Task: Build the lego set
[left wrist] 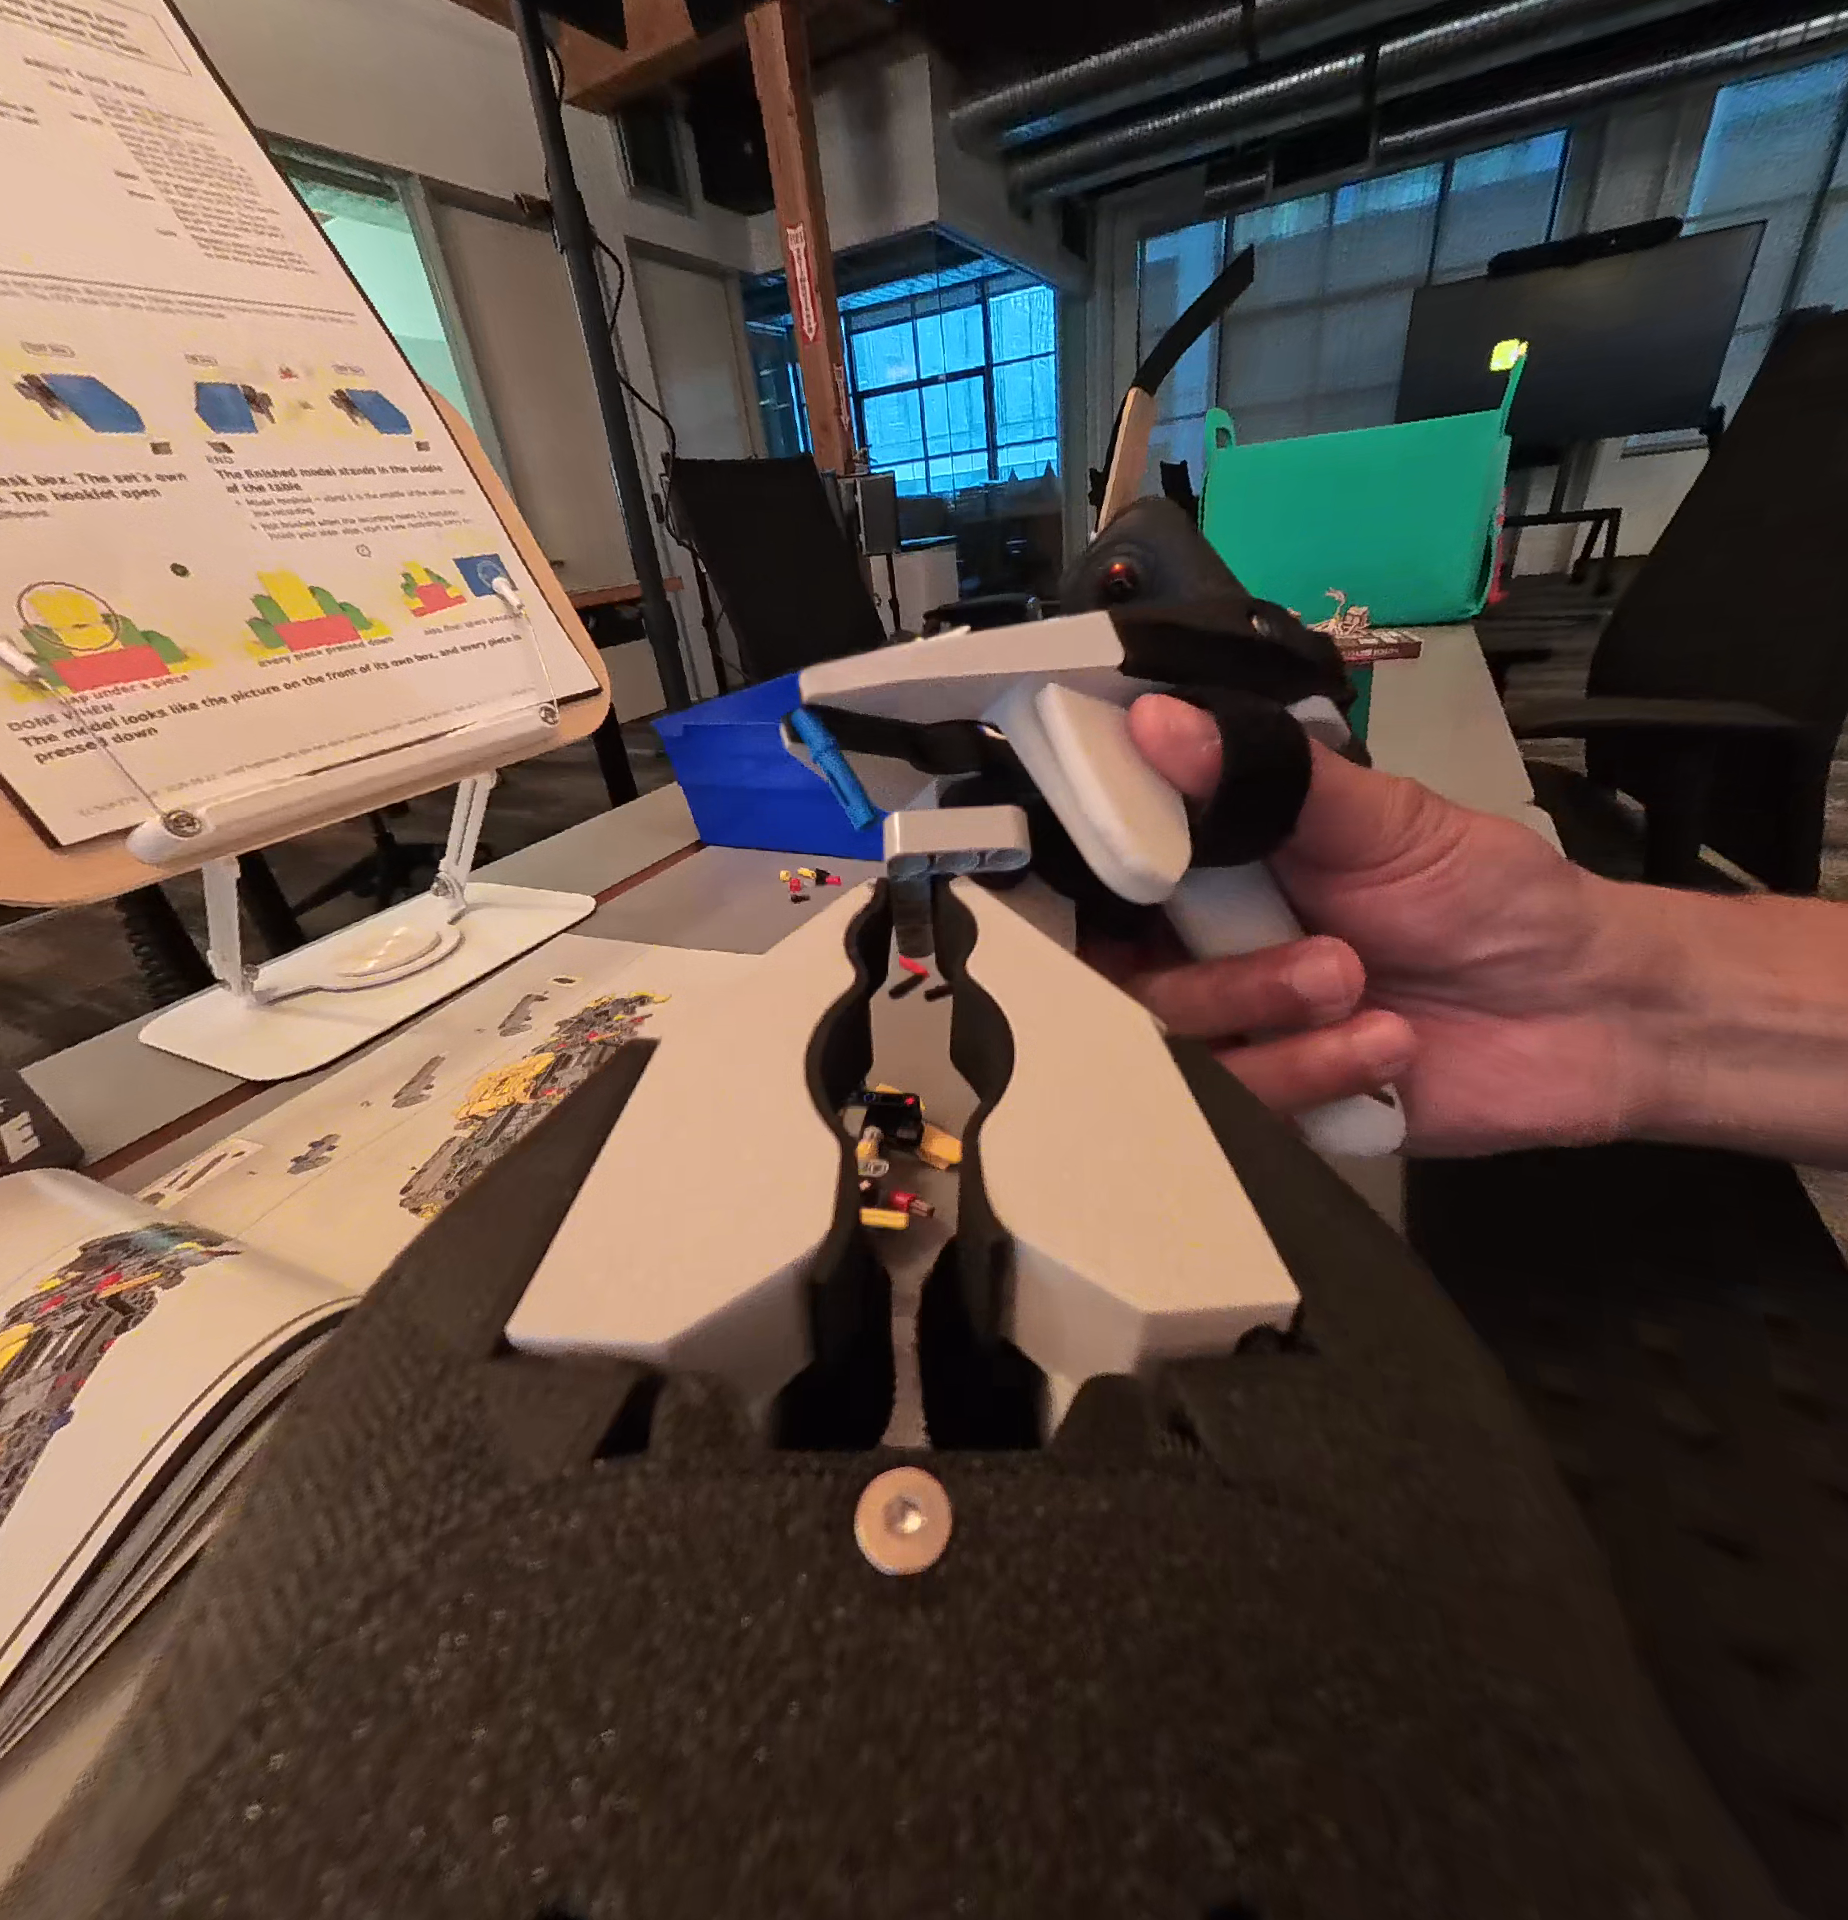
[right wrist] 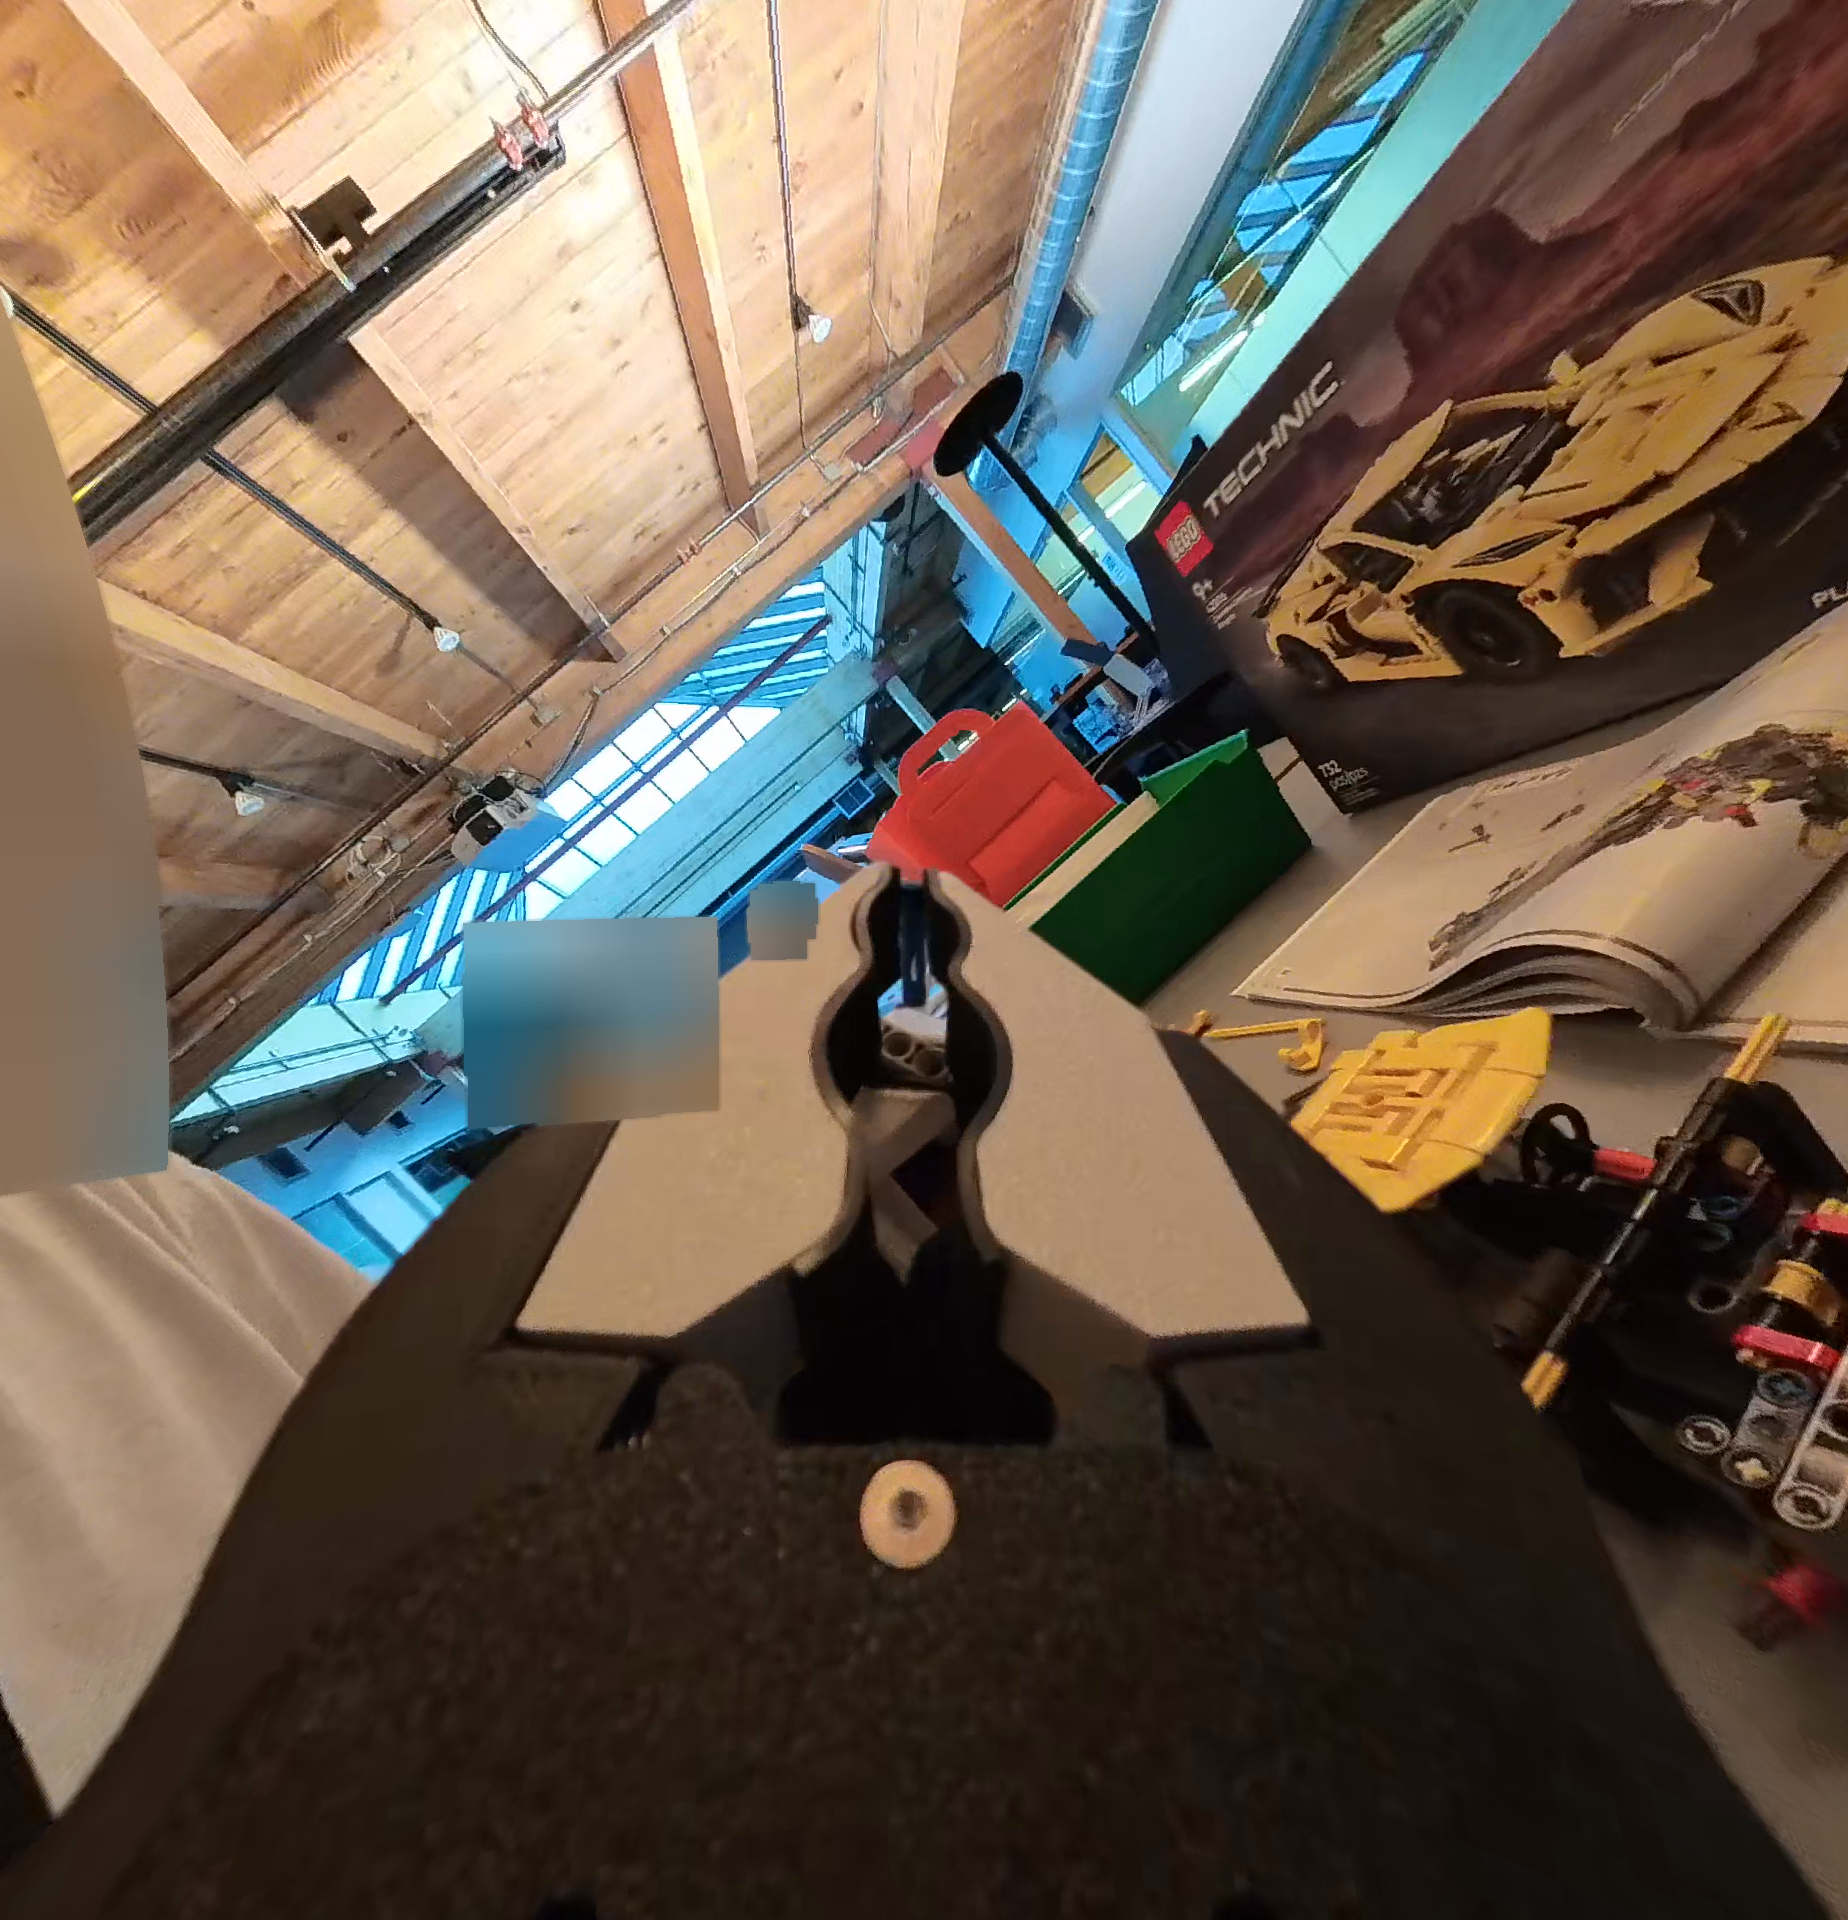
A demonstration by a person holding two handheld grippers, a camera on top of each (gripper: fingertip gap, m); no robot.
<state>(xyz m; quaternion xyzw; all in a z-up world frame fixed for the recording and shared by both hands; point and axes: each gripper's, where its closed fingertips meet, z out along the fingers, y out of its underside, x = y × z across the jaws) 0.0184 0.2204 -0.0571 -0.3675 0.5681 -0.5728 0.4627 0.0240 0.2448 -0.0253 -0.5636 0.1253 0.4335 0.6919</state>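
In the left wrist view my left gripper is shut on the dark stem of a short grey Technic beam, held up above the table. Just above it, a hand holds my right gripper, which is shut on a thin blue pin slanting down toward the grey beam without clearly touching it. In the right wrist view my right gripper points upward, pinching the blue pin; the grey beam shows behind the fingers. The part-built black model and a yellow panel lie on the table.
An open instruction booklet and the set's box lie right of the model, beside green and red bins. In the left wrist view: loose small pieces, a blue bin, a sheet on a stand, a green bin. Less than 4 cm separates the two grippers' tips.
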